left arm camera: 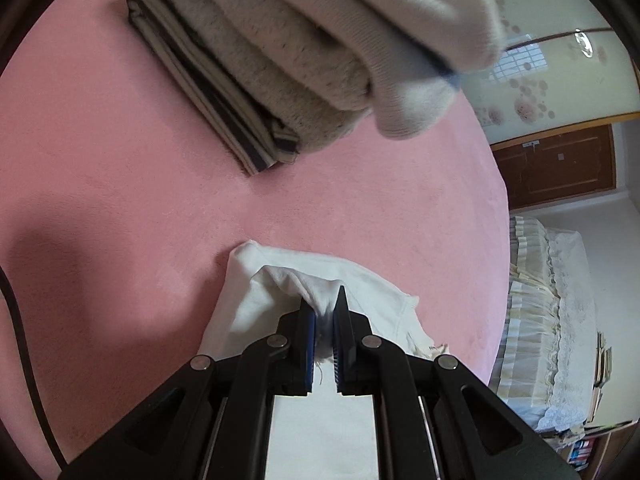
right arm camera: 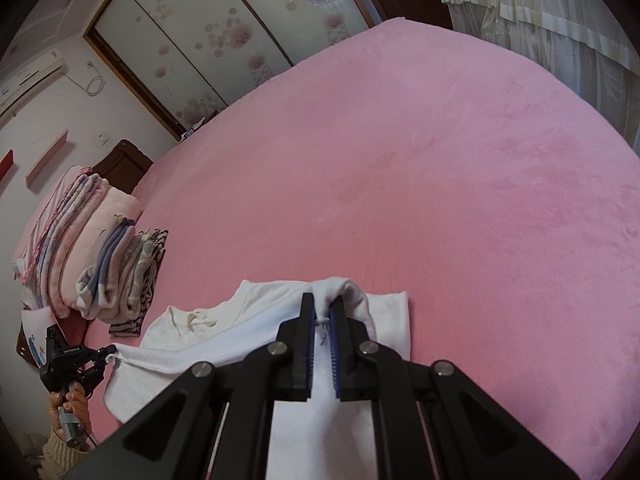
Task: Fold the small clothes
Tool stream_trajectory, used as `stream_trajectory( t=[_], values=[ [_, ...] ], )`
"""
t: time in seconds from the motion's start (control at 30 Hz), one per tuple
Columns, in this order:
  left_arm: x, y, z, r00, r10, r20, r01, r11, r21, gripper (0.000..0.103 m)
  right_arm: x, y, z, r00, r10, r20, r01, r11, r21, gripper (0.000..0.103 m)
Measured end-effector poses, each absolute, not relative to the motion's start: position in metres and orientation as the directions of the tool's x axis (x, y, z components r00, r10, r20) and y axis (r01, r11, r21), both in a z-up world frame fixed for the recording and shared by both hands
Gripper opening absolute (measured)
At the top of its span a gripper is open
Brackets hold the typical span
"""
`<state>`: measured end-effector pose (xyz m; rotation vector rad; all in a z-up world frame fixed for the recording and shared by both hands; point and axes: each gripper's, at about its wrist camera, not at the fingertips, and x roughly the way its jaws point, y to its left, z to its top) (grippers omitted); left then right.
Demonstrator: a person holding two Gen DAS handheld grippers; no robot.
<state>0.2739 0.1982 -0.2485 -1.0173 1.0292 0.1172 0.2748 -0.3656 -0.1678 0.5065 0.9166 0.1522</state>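
While both grippers are clamped on it, the small white garment (right arm camera: 256, 344) lies partly spread on the pink bedspread (right arm camera: 440, 160), near the edge where the person stands. From the right wrist view, the right gripper (right arm camera: 322, 312) has its black jaws pressed together on a bunched fold of the white cloth, which humps up just past the fingertips; the rest of the garment runs away to the left, its neckline showing faint yellowish marks. At the far left of that view the left gripper (right arm camera: 106, 354) pinches the garment's other end, with the person's hand (right arm camera: 70, 404) wrapped around its handle and a knitted sleeve below. In the left wrist view the left gripper (left arm camera: 324, 308) is likewise clenched on a raised pinch of white fabric, the cloth draping down both sides of the jaws. Further along the bed sits a stack of folded clothes (left arm camera: 256, 80): a striped piece at the bottom, fuzzy beige and white knits above it. Behind the stack, folded pink blankets (right arm camera: 68, 232) rest against the headboard
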Motion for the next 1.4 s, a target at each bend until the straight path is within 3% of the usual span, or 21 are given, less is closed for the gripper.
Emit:
stream_trajectory(
  t=[0.17, 0.3, 0.37, 0.43, 0.6, 0.87, 1.03, 1.4],
  values=[
    [0.288, 0.197, -0.265, 0.55, -0.371, -0.748, -0.505, 0.565, -0.652, 0.006, 0.292, -0.366, -0.188, 0.577, 0.325, -0.749, 0.128, 0.87, 0.476, 0.006],
    [0.287, 0.198, -0.268, 0.55, -0.378, -0.745, -0.506, 0.558, -0.657, 0.025, 0.297, -0.371, -0.201, 0.548, 0.336, -0.766, 0.178, 0.848, 0.499, 0.014],
    [0.282, 0.198, -0.263, 0.561, -0.354, -0.748, -0.5, 0.575, -0.647, 0.039, 0.294, -0.372, -0.2, 0.554, 0.33, -0.764, 0.185, 0.846, 0.5, 0.036],
    [0.279, 0.195, -0.256, 0.567, -0.335, -0.753, -0.482, 0.607, -0.633, 0.041, 0.29, -0.372, -0.195, 0.573, 0.302, -0.762, 0.194, 0.853, 0.484, 0.044],
    [0.277, 0.176, -0.234, 0.559, -0.253, -0.79, -0.424, 0.731, -0.534, 0.046, 0.281, -0.361, -0.174, 0.613, 0.259, -0.746, 0.157, 0.886, 0.437, 0.044],
    [0.259, 0.113, -0.223, 0.534, -0.208, -0.819, -0.216, 0.904, -0.37, 0.051, 0.267, -0.28, -0.156, 0.565, 0.312, -0.764, -0.088, 0.943, 0.32, 0.044],
    [0.239, 0.082, -0.238, 0.502, -0.192, -0.843, -0.145, 0.942, -0.301, 0.052, 0.257, -0.235, -0.168, 0.532, 0.299, -0.792, -0.181, 0.954, 0.239, 0.025],
    [0.199, 0.079, -0.26, 0.541, -0.119, -0.833, -0.053, 0.983, -0.175, 0.052, 0.206, -0.267, -0.195, 0.568, 0.115, -0.815, -0.048, 0.993, 0.106, 0.023]
  ],
)
